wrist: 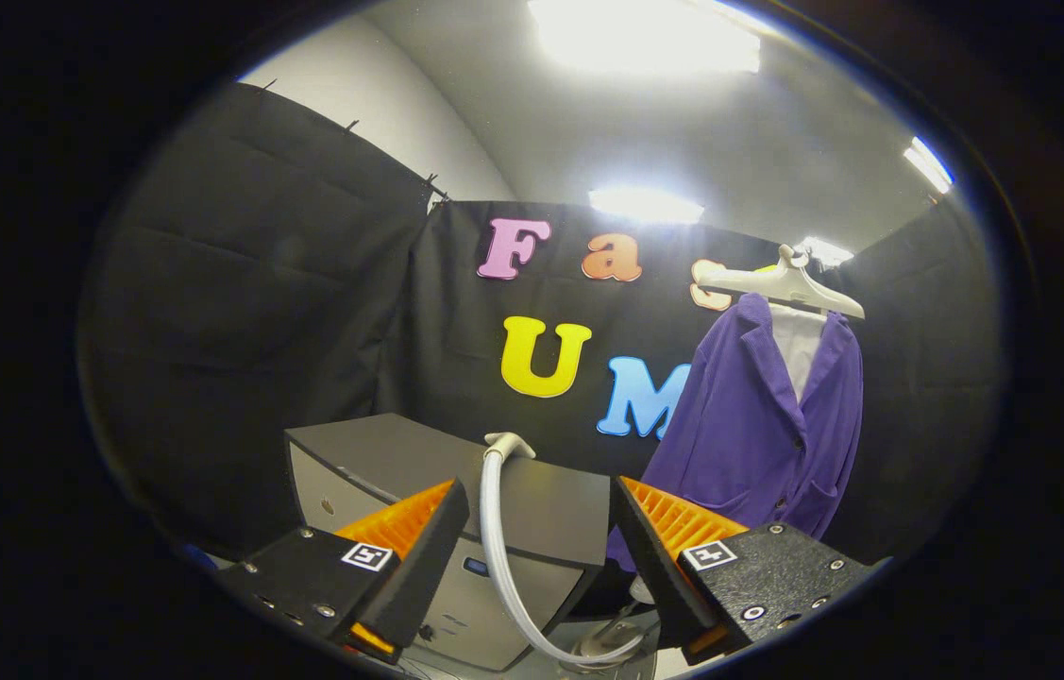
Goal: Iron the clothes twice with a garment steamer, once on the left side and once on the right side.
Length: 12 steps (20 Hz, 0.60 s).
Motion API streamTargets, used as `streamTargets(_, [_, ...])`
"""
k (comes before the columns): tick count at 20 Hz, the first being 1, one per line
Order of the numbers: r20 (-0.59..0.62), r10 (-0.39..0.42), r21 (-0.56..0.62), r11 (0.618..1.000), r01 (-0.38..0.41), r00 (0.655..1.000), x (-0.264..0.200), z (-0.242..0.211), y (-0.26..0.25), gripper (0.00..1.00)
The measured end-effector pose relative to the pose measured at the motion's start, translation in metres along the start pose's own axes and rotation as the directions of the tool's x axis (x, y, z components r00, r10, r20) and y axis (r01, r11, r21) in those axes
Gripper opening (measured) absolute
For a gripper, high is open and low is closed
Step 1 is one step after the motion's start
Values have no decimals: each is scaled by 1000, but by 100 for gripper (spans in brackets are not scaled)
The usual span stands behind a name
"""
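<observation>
Beyond the gripper's [539, 529] parted, empty fingers, a purple jacket [758, 425] hangs on a white hanger [782, 283].

Light from above: 4 bright white ceiling panels [645, 38], all blown out, largest with glare halo spreading over grey ceiling. Black cloth wall [248, 312] swallows light, folds barely readable. Purple jacket on white plastic hanger [758, 416] evenly lit, sharp, soft shade in creases. Grey box-shaped steamer body [456, 482] bright on top, front face in shadow. Strong fisheye bending near edges; rim dim, faint blue fringe. Gripper [541, 548] fingers wide apart, slightly soft-focused.
</observation>
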State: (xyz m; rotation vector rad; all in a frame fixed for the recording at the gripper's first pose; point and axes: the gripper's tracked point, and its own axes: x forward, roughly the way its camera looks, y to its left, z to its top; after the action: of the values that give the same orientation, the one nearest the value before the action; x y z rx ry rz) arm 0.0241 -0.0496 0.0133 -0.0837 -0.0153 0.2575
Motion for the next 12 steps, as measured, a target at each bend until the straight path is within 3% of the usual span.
streamTargets(7, [21, 52, 81, 995, -54, 998, -7, 11, -2, 95])
streamTargets(12, [-17, 117, 49, 992, -116, 993, 14, 14, 12, 95])
